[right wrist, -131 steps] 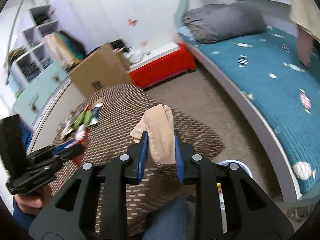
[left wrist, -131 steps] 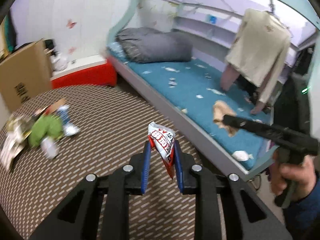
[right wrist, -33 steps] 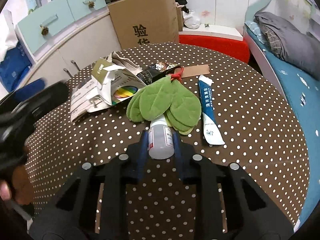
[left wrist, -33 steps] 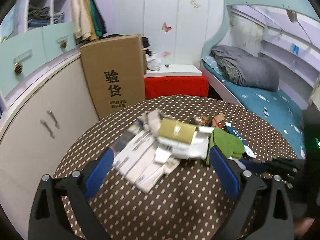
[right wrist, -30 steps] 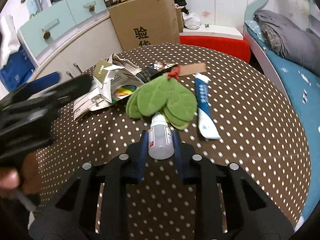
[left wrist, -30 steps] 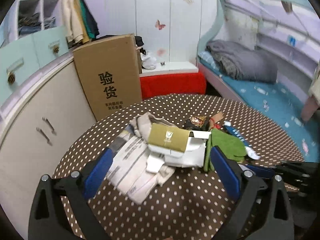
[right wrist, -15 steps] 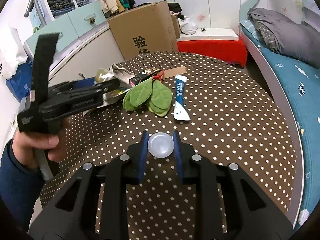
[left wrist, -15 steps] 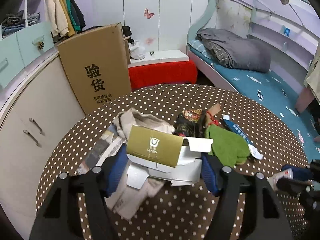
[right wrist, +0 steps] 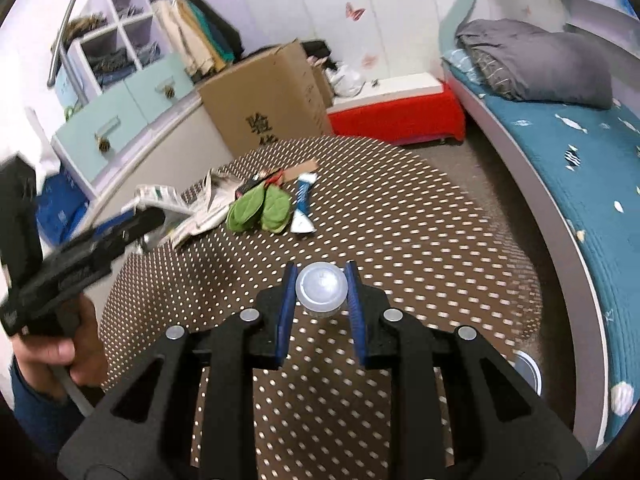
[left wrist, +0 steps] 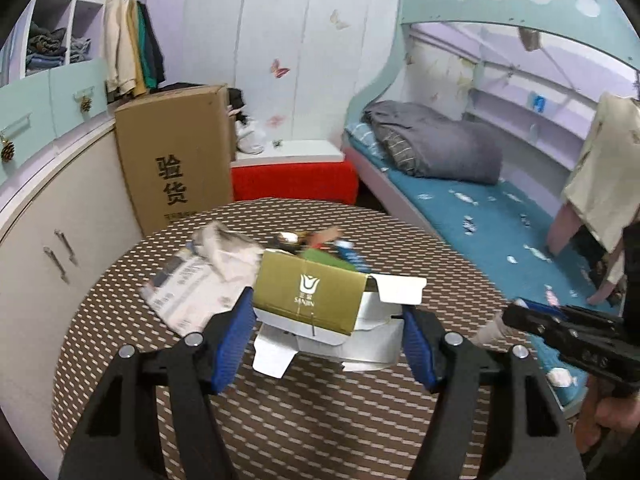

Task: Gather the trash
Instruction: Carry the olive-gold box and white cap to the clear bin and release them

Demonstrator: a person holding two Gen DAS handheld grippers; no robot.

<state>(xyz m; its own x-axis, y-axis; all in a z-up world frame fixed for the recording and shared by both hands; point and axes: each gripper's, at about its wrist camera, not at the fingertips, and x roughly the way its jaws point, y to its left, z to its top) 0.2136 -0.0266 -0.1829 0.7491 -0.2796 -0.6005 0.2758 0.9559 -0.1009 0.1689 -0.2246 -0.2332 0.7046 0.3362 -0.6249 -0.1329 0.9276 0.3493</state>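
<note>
My left gripper (left wrist: 326, 328) is shut on a torn gold and white carton (left wrist: 316, 304) and holds it above the round dotted table (left wrist: 280, 420). My right gripper (right wrist: 320, 292) is shut on a small white bottle (right wrist: 321, 287), cap towards the camera, lifted above the table (right wrist: 400, 240). Left on the table are crumpled newspaper (left wrist: 192, 284) (right wrist: 188, 216), a green leaf-shaped cloth (right wrist: 260, 210), a blue and white tube (right wrist: 303, 208) and a dark wrapper (right wrist: 260, 179). The right gripper also shows at the right of the left wrist view (left wrist: 560, 324).
A tall cardboard box (left wrist: 180, 164) leans on the curved cabinet (left wrist: 48, 216) behind the table. A red bench (left wrist: 292, 180) and a bed with a teal mattress (left wrist: 480, 220) lie beyond. A round white bin rim (right wrist: 528, 372) shows by the table's right edge.
My left gripper closed on the carton and lifted it off the pile. My right gripper raised the bottle and drew back from the green cloth.
</note>
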